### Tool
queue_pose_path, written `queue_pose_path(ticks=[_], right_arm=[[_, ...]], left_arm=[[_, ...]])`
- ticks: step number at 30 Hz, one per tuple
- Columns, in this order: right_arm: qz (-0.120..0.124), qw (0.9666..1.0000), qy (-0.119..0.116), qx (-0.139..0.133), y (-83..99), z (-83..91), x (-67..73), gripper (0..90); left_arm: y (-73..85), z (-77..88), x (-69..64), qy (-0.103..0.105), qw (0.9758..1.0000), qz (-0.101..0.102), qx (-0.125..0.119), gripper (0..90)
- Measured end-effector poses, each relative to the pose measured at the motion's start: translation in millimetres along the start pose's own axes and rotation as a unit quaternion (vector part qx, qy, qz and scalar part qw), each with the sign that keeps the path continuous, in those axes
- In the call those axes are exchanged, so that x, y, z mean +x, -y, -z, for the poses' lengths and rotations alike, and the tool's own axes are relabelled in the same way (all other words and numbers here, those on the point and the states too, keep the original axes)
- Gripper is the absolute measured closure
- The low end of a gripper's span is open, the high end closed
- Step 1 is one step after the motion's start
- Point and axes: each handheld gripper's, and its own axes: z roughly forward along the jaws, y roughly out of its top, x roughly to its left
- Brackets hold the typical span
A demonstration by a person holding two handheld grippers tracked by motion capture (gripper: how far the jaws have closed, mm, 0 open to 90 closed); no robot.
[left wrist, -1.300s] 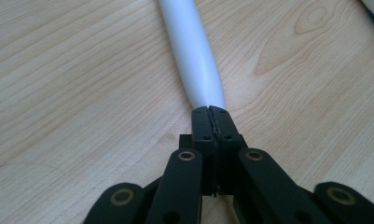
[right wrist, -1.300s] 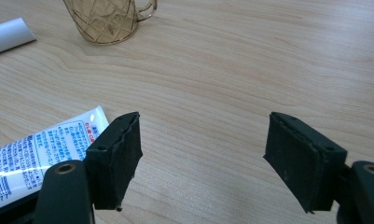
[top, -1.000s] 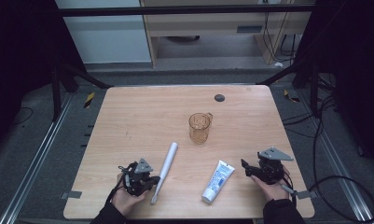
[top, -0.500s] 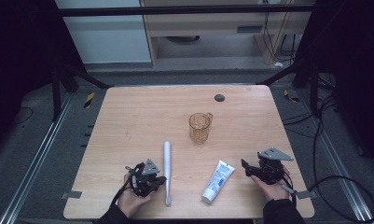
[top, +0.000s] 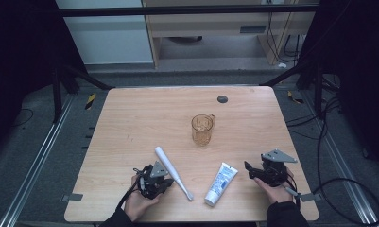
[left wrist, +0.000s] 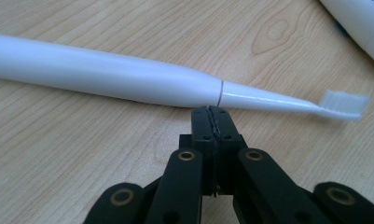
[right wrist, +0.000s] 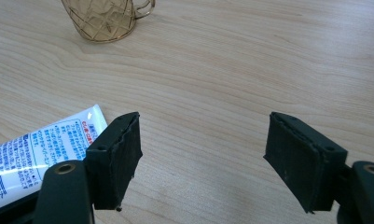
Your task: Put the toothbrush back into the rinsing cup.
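Left claw (left wrist: 211,111) is closed with nothing between its tips, which sit against the side of the electric toothbrush (left wrist: 128,79) at the seam where body meets neck. The toothbrush lies flat on the bench (top: 144,118), directly ahead of that claw. It looks light, stiff and smooth, so likely to roll; the thick body is the best grip. Right claw (right wrist: 203,149) stands open and empty, with the toothpaste tube (right wrist: 40,144) just beside one jaw and the amber cup (right wrist: 105,18) farther ahead. The toothbrush's butt end is cut off in the left gripper view.
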Motion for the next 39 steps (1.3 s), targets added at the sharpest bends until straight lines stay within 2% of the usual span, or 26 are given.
queue_pose_path(ticks=[2, 3, 6, 10, 14, 17, 19, 24, 26, 27, 30, 39], right_arm=[[-0.001, 1.0000, 0.002, 0.000, 0.0, 0.6, 0.0, 26.7], [-0.001, 1.0000, 0.002, 0.000, 0.0, 0.6, 0.0, 26.7], [-0.004, 1.0000, 0.002, -0.001, 0.0, 0.5, 0.1, 26.7], [-0.005, 1.0000, 0.003, -0.001, 0.0, 0.1, -0.2, 26.7], [-0.006, 1.0000, 0.005, -0.002, -0.1, 0.4, -0.4, 26.7], [-0.005, 1.0000, 0.005, -0.002, 0.0, 0.1, -0.9, 26.7], [-0.005, 1.0000, 0.005, -0.002, 0.1, -0.1, -1.0, 26.7], [-0.003, 1.0000, 0.005, -0.001, 0.2, -0.5, -1.8, 26.7], [-0.003, 1.0000, 0.005, -0.001, 0.2, -0.4, -1.8, 26.7], [-0.005, 1.0000, 0.005, 0.000, 0.5, -0.7, -2.0, 26.7], [-0.004, 1.0000, 0.006, 0.001, 0.5, -0.7, -2.3, 26.7], [-0.005, 1.0000, 0.005, 0.001, 0.3, -0.6, -1.6, 26.7]], left_arm=[[-3.8, 7.3, 3.7, -0.003, 0.9998, 0.006, -0.016, 89.5], [-3.8, 7.3, 3.7, -0.003, 0.9998, 0.006, -0.016, 89.5], [-14.1, 20.3, 14.7, -0.022, 0.9989, 0.007, -0.040, 89.5], [-27.6, 32.6, 33.0, -0.047, 0.9970, 0.015, -0.061, 89.5], [-43.4, 34.5, 54.0, -0.066, 0.9952, 0.022, -0.068, 89.5], [-53.4, 26.5, 67.7, -0.069, 0.9954, 0.023, -0.062, 89.5], [-58.4, 17.2, 75.8, -0.070, 0.9960, 0.024, -0.049, 89.5], [-63.2, -5.4, 87.9, -0.066, 0.9971, 0.020, -0.031, 89.6], [-63.0, -9.3, 89.0, -0.066, 0.9972, 0.018, -0.029, 89.6], [-61.6, -16.9, 91.3, -0.065, 0.9977, 0.014, -0.015, 89.6], [-59.4, -23.2, 93.2, -0.065, 0.9978, 0.010, -0.003, 89.6], [-56.4, -26.2, 91.2, -0.067, 0.9977, -0.003, 0.012, 89.7]])
